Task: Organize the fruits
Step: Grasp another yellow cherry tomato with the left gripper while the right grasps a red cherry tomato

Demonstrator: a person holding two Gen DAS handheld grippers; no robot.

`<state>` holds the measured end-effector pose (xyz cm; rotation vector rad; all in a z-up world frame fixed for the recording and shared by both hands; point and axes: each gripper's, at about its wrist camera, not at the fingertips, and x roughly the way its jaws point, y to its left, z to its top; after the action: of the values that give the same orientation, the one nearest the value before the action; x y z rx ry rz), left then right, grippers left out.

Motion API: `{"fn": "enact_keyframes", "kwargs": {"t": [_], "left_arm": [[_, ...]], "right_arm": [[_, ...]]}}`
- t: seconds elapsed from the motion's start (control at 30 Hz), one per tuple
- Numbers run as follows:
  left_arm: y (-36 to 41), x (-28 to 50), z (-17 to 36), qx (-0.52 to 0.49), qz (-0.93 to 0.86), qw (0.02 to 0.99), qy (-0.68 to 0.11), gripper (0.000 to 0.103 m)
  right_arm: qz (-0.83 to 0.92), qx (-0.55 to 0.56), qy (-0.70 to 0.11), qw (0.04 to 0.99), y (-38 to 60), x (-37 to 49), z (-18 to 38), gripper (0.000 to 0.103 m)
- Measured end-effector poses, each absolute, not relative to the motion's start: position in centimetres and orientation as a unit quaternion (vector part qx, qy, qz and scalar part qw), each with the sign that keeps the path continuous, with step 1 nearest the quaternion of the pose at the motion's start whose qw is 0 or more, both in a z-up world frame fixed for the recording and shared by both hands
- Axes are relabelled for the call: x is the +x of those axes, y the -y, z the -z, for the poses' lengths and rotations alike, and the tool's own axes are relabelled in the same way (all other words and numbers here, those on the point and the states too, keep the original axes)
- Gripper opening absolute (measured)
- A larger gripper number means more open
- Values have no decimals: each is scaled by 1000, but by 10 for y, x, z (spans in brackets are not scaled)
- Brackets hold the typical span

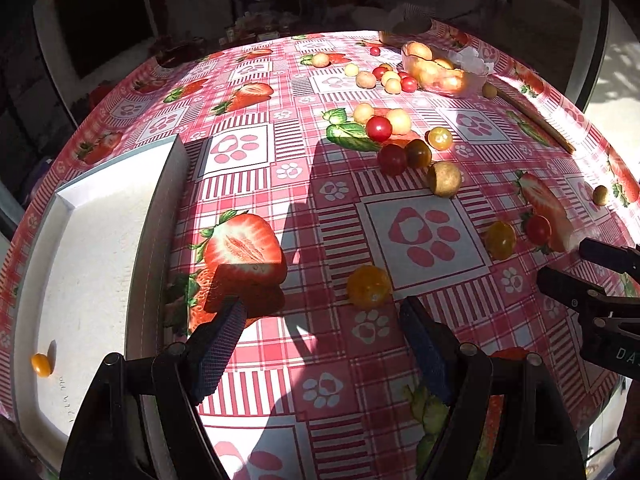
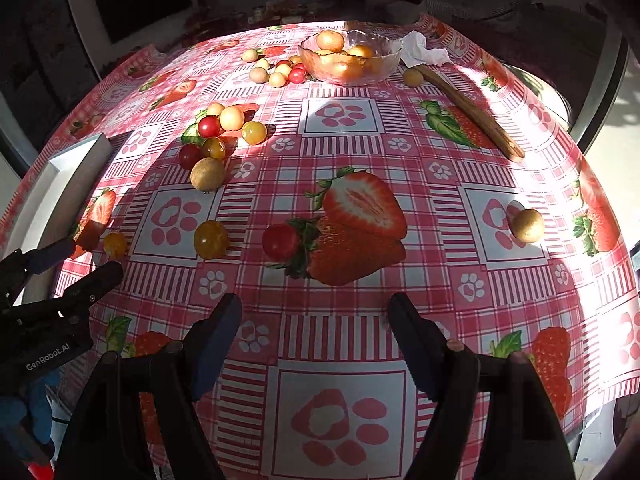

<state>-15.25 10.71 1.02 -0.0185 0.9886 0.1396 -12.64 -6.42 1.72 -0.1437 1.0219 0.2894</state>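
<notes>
Small round fruits lie scattered on the strawberry-print tablecloth: red, yellow and tan ones. In the left wrist view my left gripper (image 1: 322, 314) is open and empty, with a yellow fruit (image 1: 368, 287) just past its right finger. A white tray (image 1: 84, 264) on the left holds one small orange fruit (image 1: 41, 364). In the right wrist view my right gripper (image 2: 314, 314) is open and empty above the cloth. A red fruit (image 2: 281, 242) and a yellow fruit (image 2: 211, 239) lie ahead of it. A glass bowl (image 2: 350, 58) of orange fruits stands at the far side.
A wooden stick (image 2: 472, 112) lies at the far right, next to a crumpled white tissue (image 2: 425, 53). A tan fruit (image 2: 528, 225) sits alone at the right. A cluster of fruits (image 2: 218, 134) lies left of centre. The left gripper (image 2: 60, 276) shows at the left edge.
</notes>
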Motion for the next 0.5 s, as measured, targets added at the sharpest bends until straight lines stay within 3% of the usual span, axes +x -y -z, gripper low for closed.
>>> {"fn": "enact_keyframes", "kwargs": {"t": [0.27, 0.33, 0.37, 0.43, 0.47, 0.5], "left_arm": [[-101, -138, -10, -12, -58, 874, -483, 80], [-101, -139, -10, -19, -58, 873, -484, 79], [-101, -139, -10, -30, -52, 872, -485, 72], [-101, -141, -10, -35, -52, 873, -484, 69], [-100, -141, -11, -37, -48, 873, -483, 63], [-98, -142, -12, -35, -44, 875, -480, 50]], "right_arm": [[-140, -102, -462, 870, 46, -113, -14, 77], [-142, -103, -460, 870, 43, -109, -16, 65], [-143, -103, -459, 871, 42, -108, -17, 60], [-149, -101, -460, 870, 39, -107, -18, 42], [-151, -100, -460, 869, 38, -107, -18, 40], [-154, -99, -461, 868, 37, -107, -18, 34]]}}
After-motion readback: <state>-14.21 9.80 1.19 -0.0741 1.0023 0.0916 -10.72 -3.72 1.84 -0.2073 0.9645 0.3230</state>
